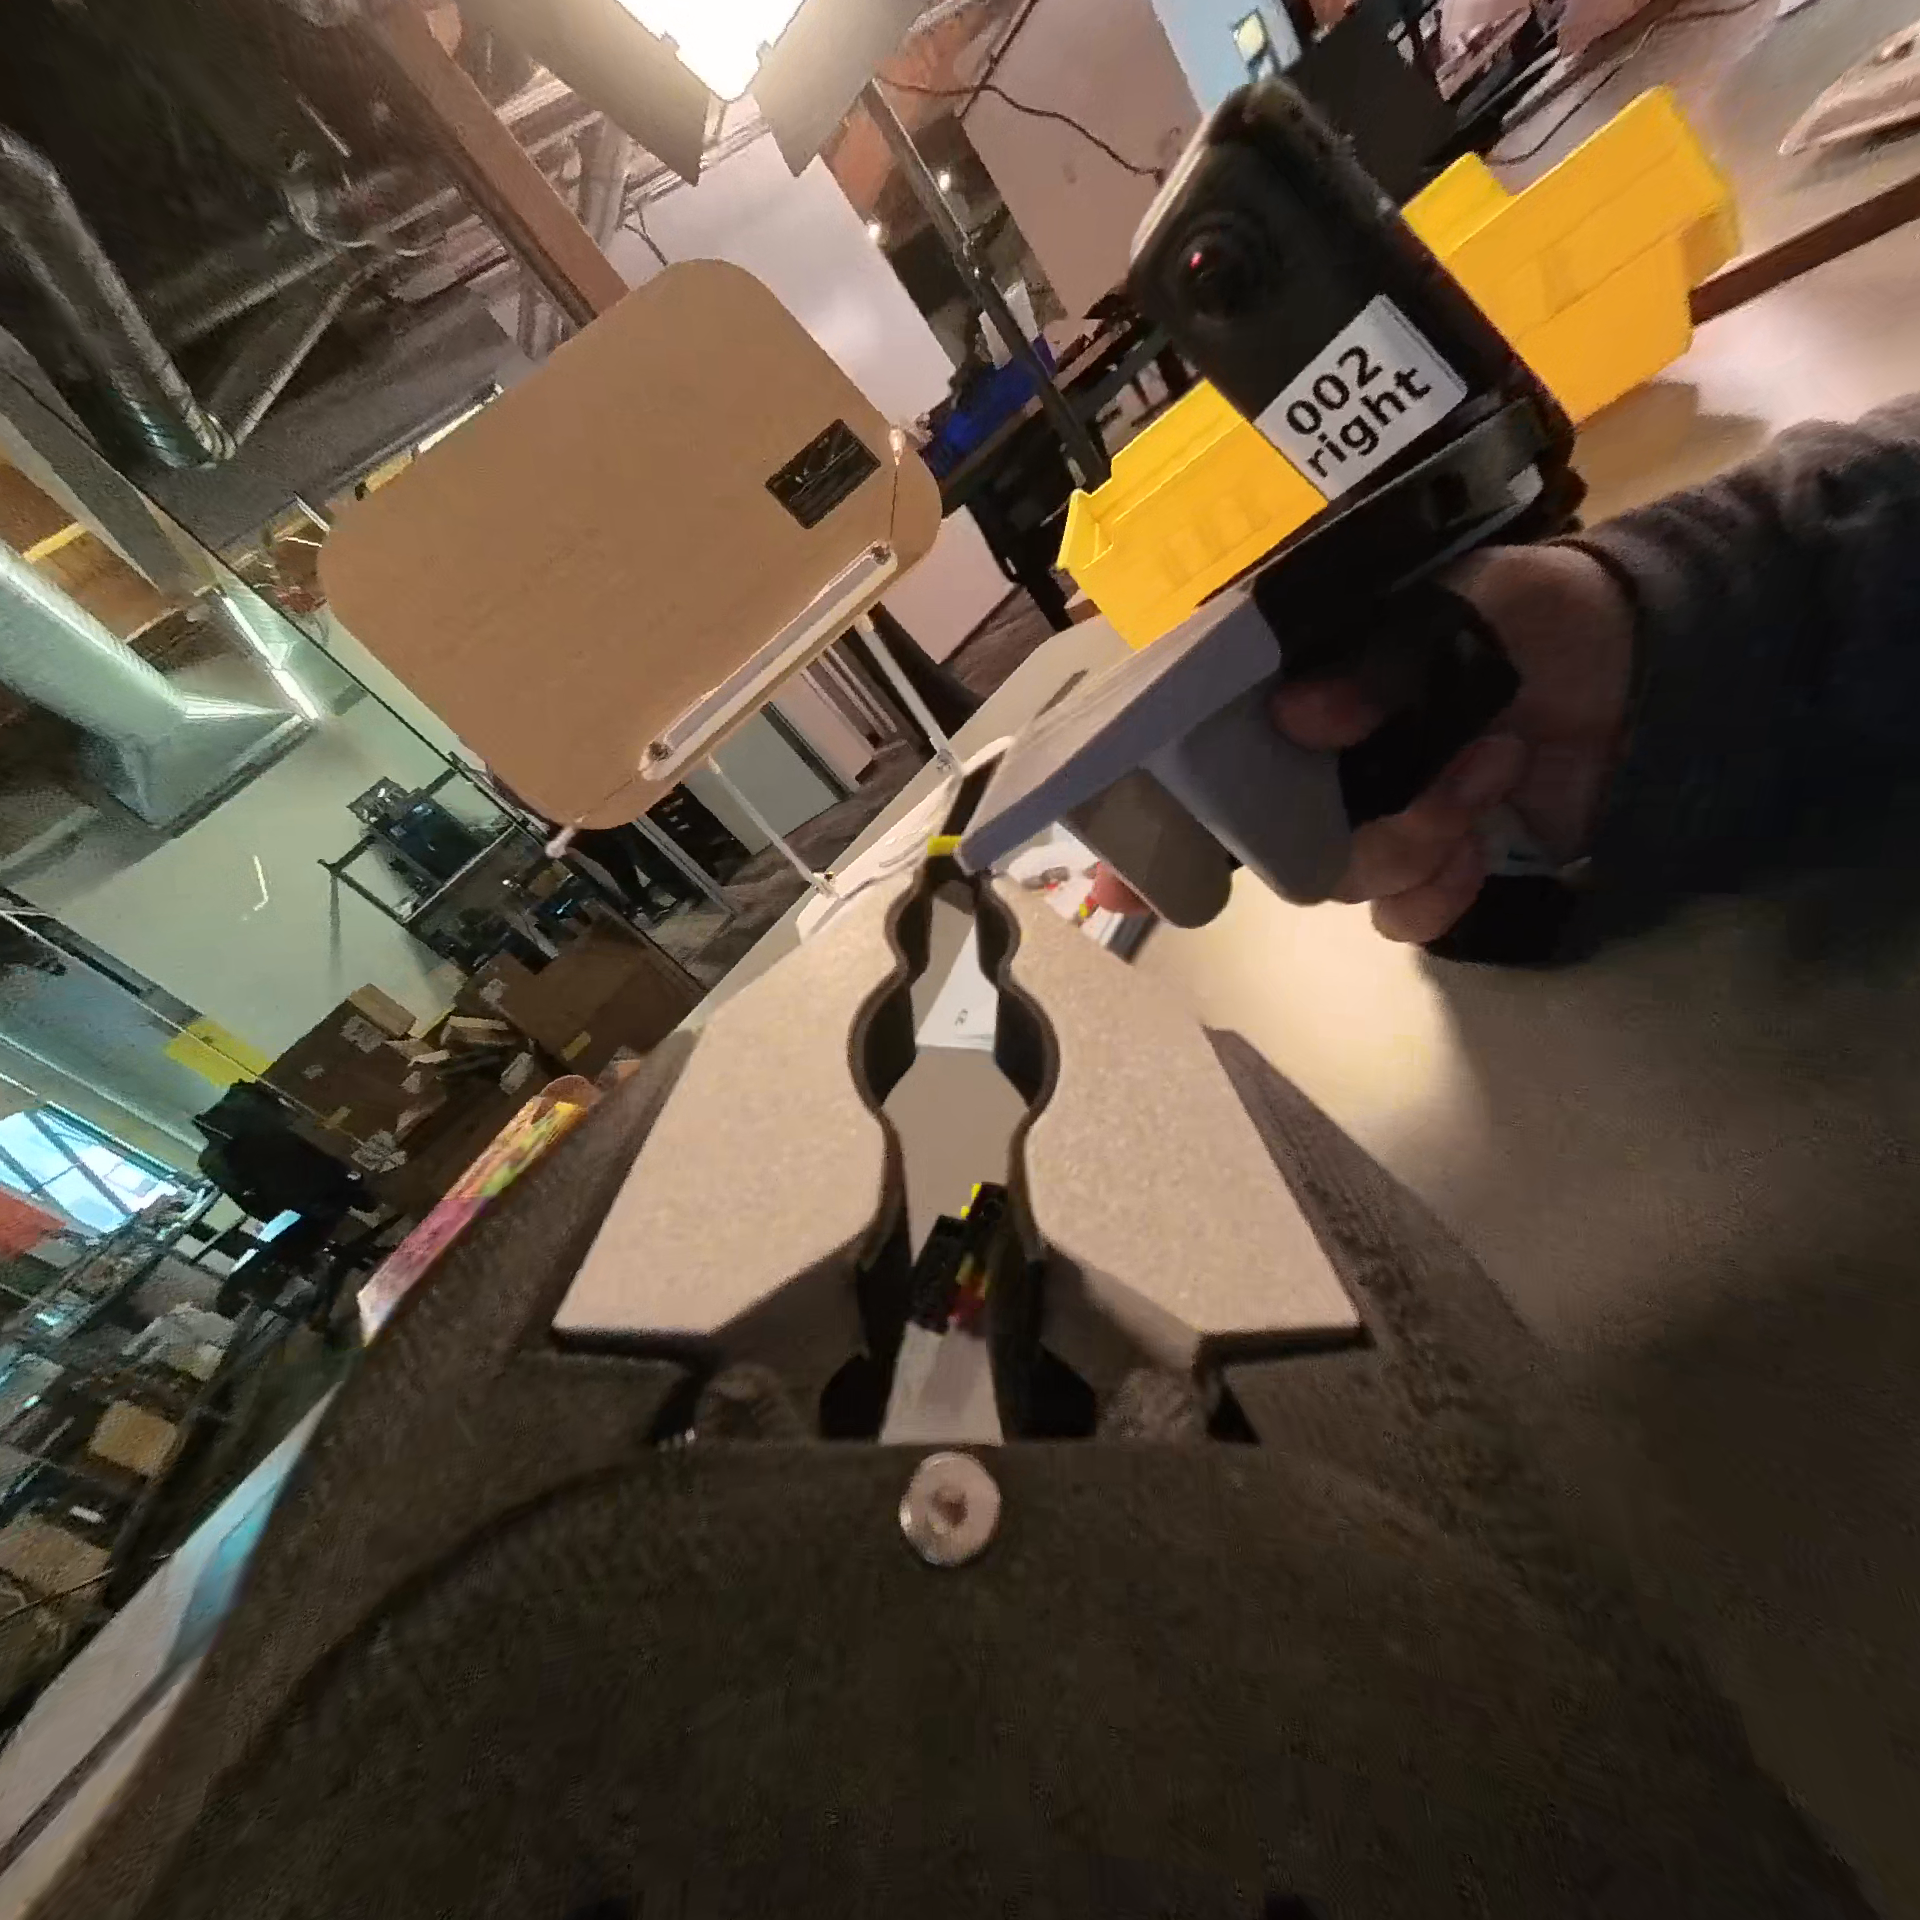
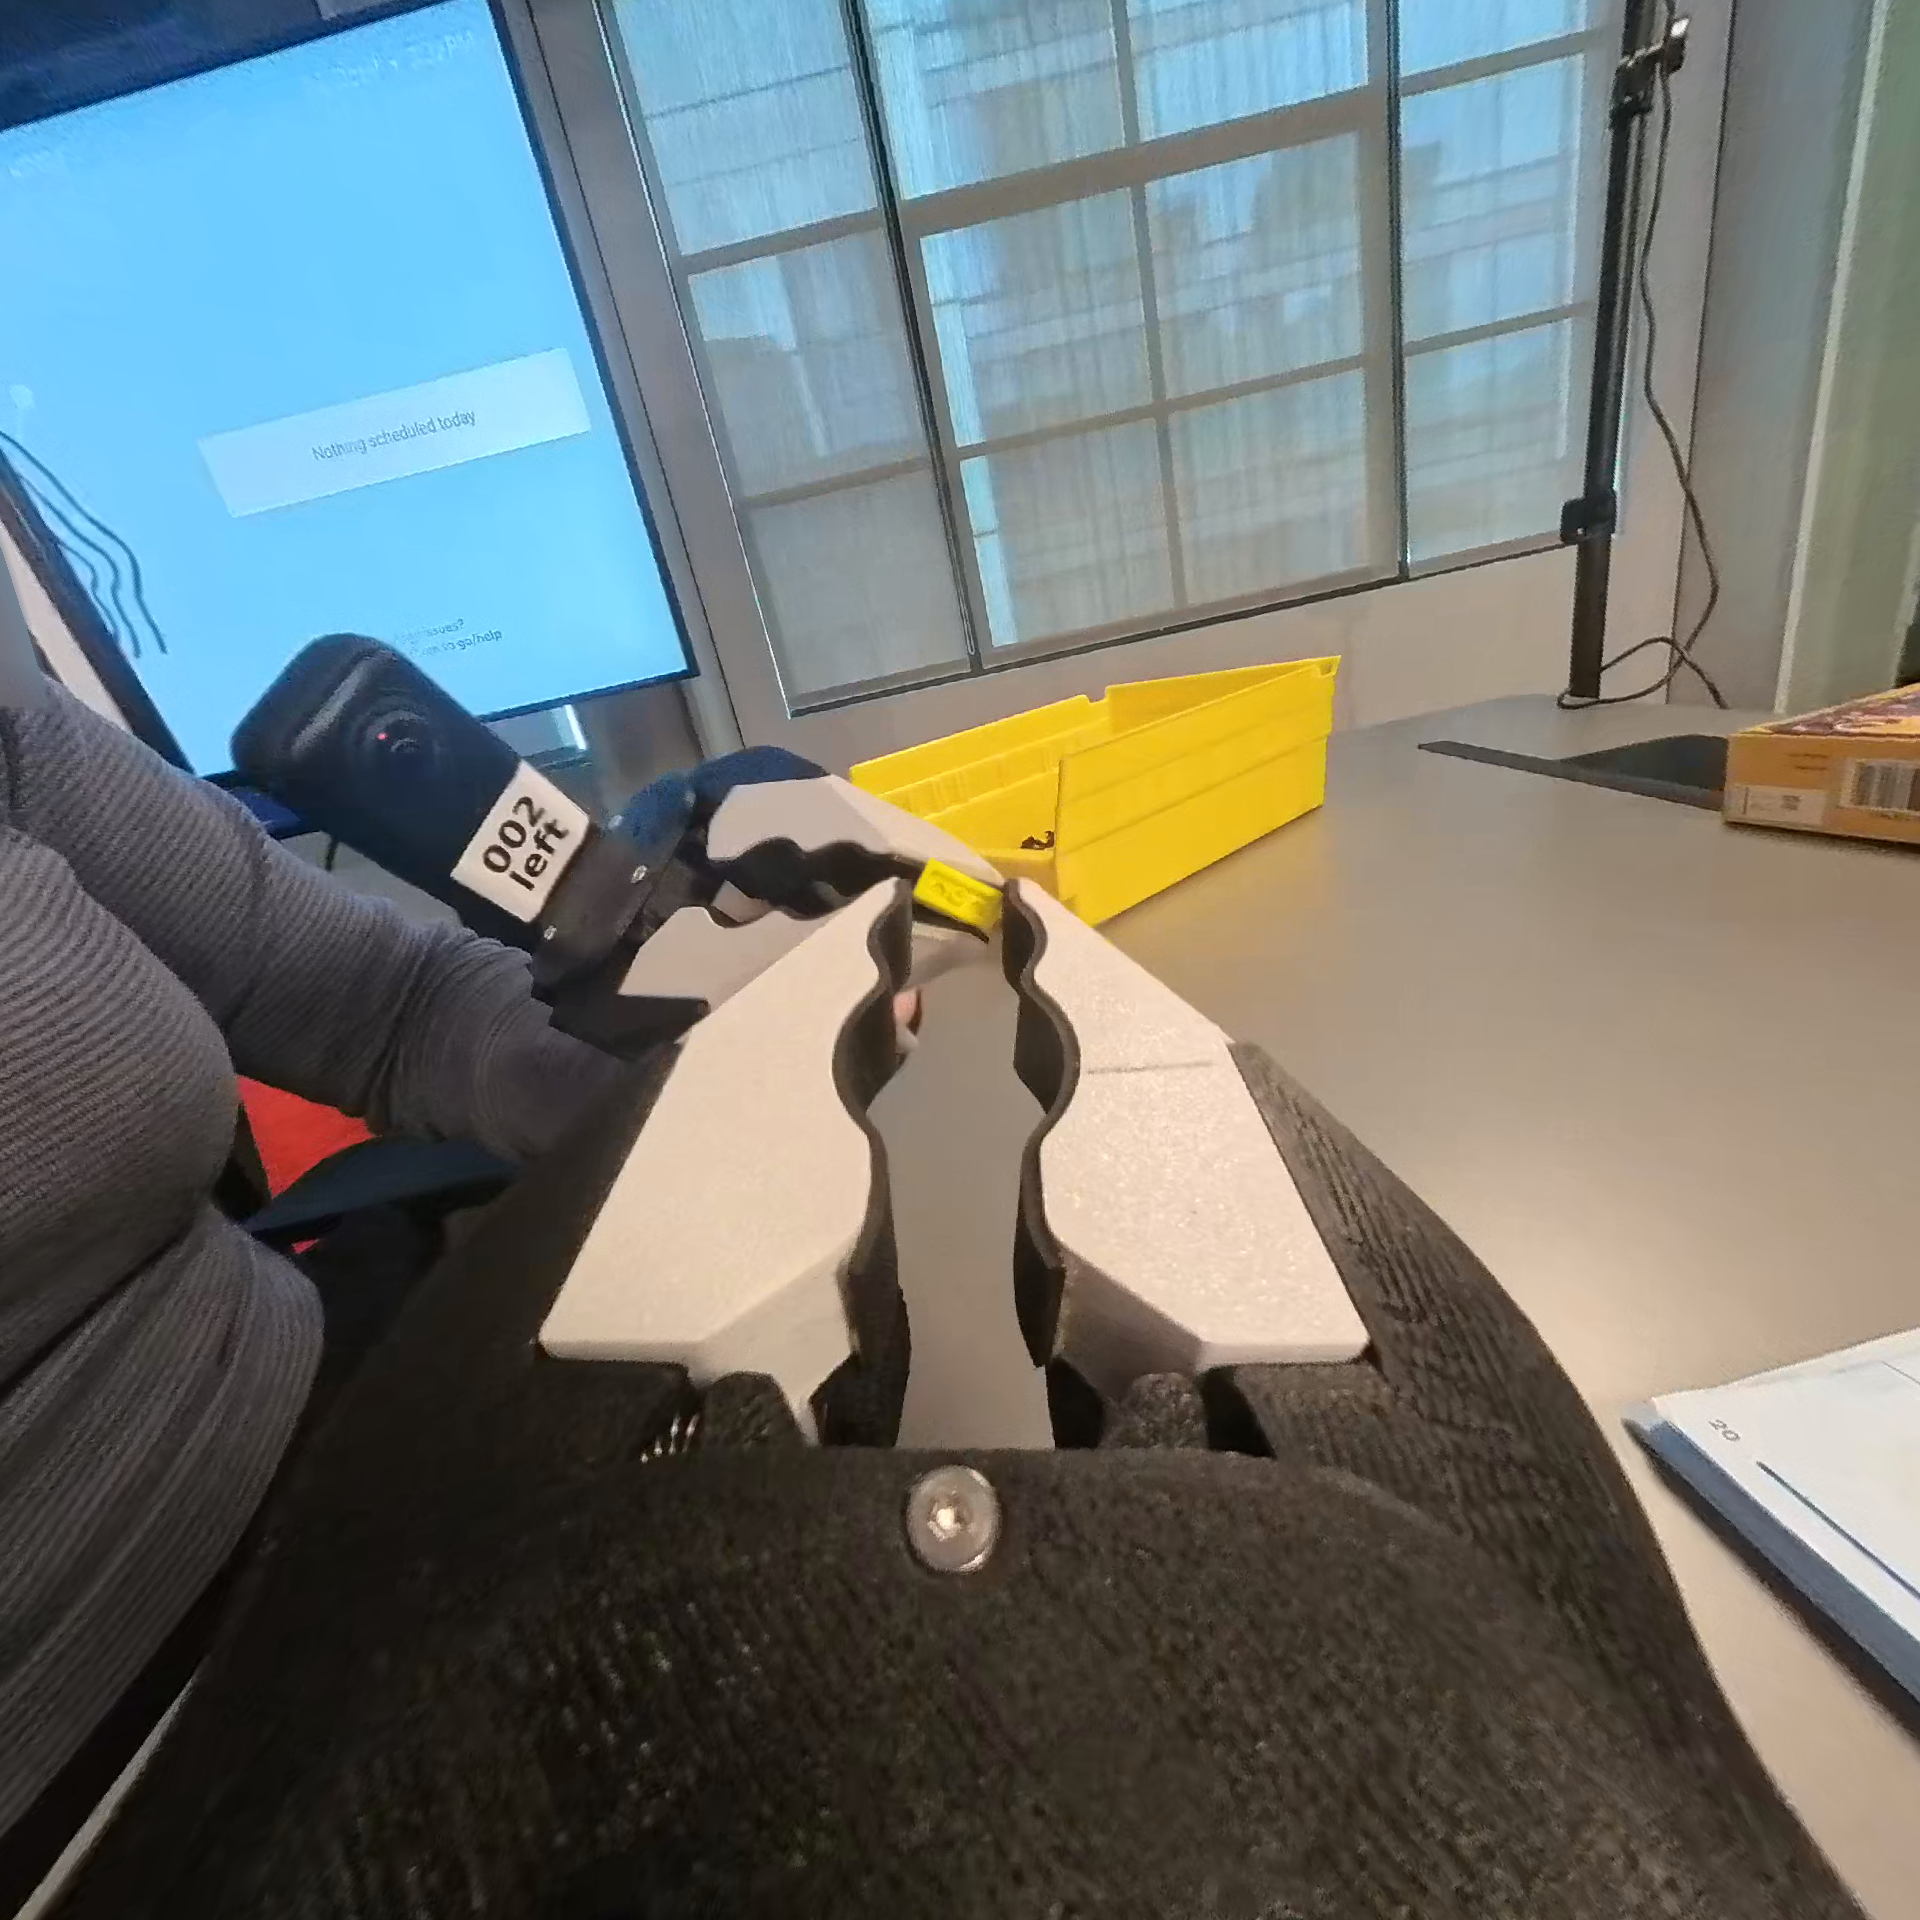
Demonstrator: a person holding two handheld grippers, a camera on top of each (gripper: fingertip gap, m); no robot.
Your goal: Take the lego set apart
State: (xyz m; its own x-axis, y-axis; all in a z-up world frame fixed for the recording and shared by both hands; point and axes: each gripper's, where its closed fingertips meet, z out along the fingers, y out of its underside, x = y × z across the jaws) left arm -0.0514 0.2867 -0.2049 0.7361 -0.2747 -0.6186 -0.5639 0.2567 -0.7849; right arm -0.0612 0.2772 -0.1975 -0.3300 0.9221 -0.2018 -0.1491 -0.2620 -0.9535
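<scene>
I had both grippers meeting at the yellow brick (image 2: 958, 894), in front of the yellow bin (image 2: 1143, 800). My left gripper (image 2: 940, 881) pinched its near end; the right gripper (image 2: 951, 902) stood narrowly parted around its far end, its grip uncertain. The brick's long axis crossed the right jaws.

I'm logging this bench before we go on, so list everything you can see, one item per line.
yellow lego piece: one, yellow, between both grippers' tips
small lego build: one, black with red and yellow, seen through the left gripper's gap
bins: apparently two, yellow, far side of table
cardboard box: one, orange-yellow, table's right edge
booklet: one, white, near right
screen: one, blue, behind left
stand: one, black, by the window
chair back: one, wooden, beyond the table
table: one, grey
left gripper: grey fingers, gripping the piece
right gripper: grey fingers, flanking the piece
</scene>
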